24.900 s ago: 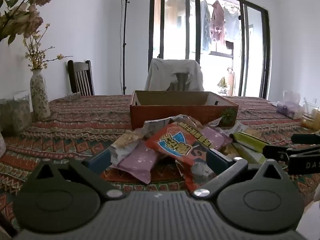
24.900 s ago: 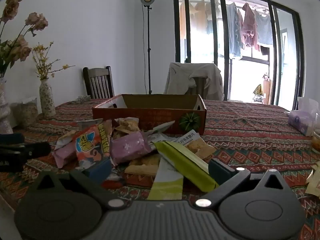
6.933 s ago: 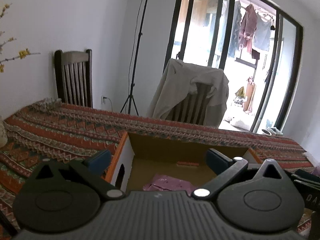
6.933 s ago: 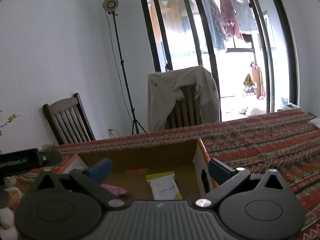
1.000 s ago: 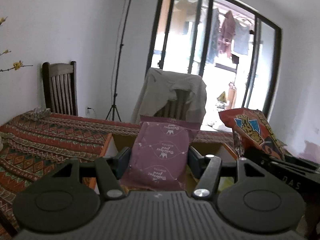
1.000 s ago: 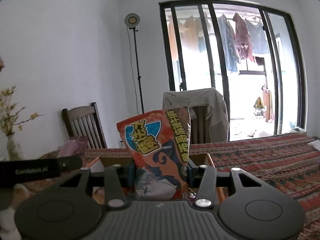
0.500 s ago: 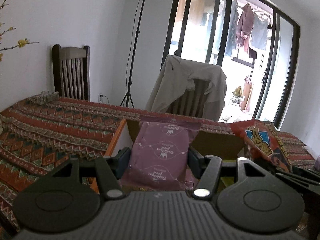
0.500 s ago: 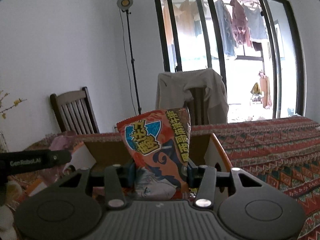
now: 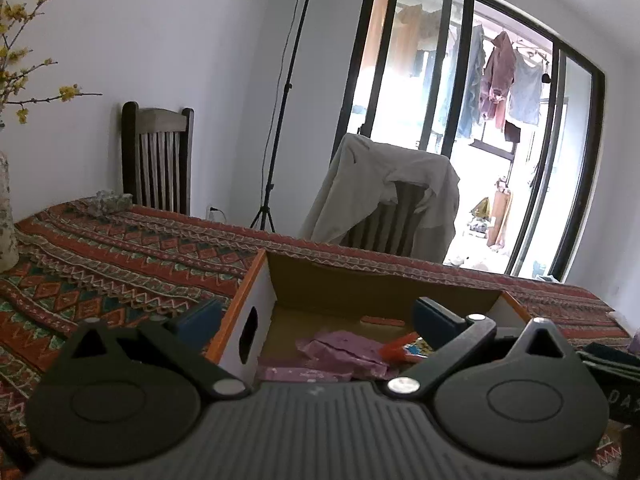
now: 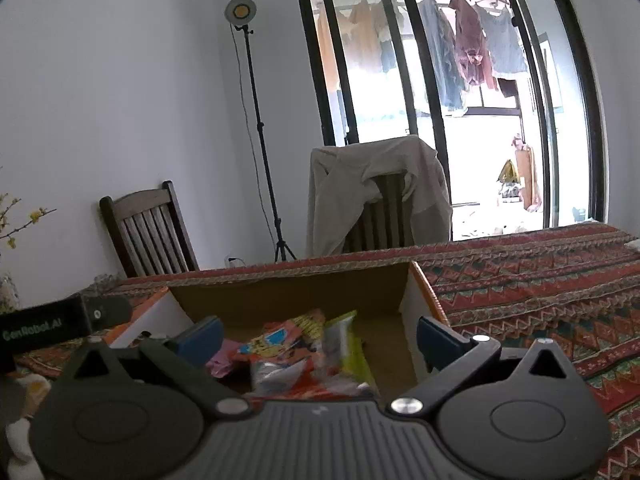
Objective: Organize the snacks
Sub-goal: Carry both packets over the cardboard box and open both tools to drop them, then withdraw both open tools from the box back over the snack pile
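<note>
An open cardboard box (image 9: pixel 376 284) stands on the patterned tablecloth. My left gripper (image 9: pixel 316 318) is open and empty above the box's left part. Below it lie purple snack packets (image 9: pixel 340 350), with an orange packet's edge (image 9: pixel 400 350) beside them. My right gripper (image 10: pixel 318 336) is open and empty above the same box (image 10: pixel 288 292). Under it lie the orange snack bag (image 10: pixel 288 344), a green-yellow packet (image 10: pixel 346 344) and a pink packet (image 10: pixel 222 360). The left gripper's body (image 10: pixel 60 320) shows at the left of the right wrist view.
A wooden chair (image 9: pixel 158 158) and a chair draped with a beige jacket (image 9: pixel 384 196) stand behind the table. A lamp stand (image 9: pixel 280 120) is by the wall. A vase with flowers (image 9: pixel 6 208) stands at the far left. The tablecloth (image 10: pixel 540 280) extends right of the box.
Both grippers have opened and let go. The purple packet and the orange bag, held upright half a second ago, now lie inside the box. Both grippers are lower over the box.
</note>
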Motion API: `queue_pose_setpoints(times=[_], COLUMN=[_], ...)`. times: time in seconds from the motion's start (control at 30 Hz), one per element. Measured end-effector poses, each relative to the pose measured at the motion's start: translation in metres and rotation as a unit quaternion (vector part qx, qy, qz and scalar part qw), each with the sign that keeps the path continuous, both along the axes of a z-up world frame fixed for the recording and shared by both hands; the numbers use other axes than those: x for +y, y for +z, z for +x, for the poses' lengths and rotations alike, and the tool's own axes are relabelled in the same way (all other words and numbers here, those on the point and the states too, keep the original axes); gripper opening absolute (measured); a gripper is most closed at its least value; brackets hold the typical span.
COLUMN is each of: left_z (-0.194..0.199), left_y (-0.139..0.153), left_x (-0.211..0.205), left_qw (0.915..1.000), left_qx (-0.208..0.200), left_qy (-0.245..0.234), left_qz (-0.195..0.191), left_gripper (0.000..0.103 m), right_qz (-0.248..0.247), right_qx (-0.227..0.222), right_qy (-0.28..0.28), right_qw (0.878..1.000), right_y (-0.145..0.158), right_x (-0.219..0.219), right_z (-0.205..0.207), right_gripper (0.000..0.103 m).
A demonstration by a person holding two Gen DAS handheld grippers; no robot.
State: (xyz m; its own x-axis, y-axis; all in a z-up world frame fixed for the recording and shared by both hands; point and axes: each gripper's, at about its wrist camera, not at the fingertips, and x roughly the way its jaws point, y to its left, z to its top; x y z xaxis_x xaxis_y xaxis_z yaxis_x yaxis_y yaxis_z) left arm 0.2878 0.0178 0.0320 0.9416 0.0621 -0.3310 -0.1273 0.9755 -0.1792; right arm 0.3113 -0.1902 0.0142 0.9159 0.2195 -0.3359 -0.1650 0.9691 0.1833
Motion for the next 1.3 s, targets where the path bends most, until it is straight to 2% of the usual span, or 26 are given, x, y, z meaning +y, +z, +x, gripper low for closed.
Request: queue_pose_setpoints(times=[0.23, 0.6, 0.73, 1.0, 1.3], left_z=[-0.011, -0.047, -0.066, -0.098, -0.137], left_y=[0.01, 0.045, 0.048, 0.033, -0.009], left_x=[0.0, -0.009, -0.009, 0.001, 0.027], left_qw=[0.9999, 0.999, 0.9989, 0.9997, 0.9991], left_qx=[-0.012, -0.038, -0.041, -0.017, 0.034], left_qy=[0.002, -0.013, -0.019, -0.015, 0.003], left_qz=[-0.011, -0.021, -0.01, 0.014, 0.026], left_gripper=[0.103, 0.103, 0.103, 0.103, 0.103], right_qz=[-0.011, -0.031, -0.027, -0.031, -0.034], right_qx=[-0.01, -0.023, -0.018, 0.007, 0.044], right_qy=[-0.002, -0.015, -0.012, -0.01, -0.003], right_qw=[1.0, 0.999, 0.999, 0.999, 0.998], right_y=[0.009, 0.037, 0.041, 0.032, 0.005], right_x=[0.001, 0.001, -0.003, -0.009, -0.014], right_z=[-0.007, -0.033, -0.045, -0.075, -0.117], right_gripper=[0.103, 0.103, 0.103, 0.103, 0.103])
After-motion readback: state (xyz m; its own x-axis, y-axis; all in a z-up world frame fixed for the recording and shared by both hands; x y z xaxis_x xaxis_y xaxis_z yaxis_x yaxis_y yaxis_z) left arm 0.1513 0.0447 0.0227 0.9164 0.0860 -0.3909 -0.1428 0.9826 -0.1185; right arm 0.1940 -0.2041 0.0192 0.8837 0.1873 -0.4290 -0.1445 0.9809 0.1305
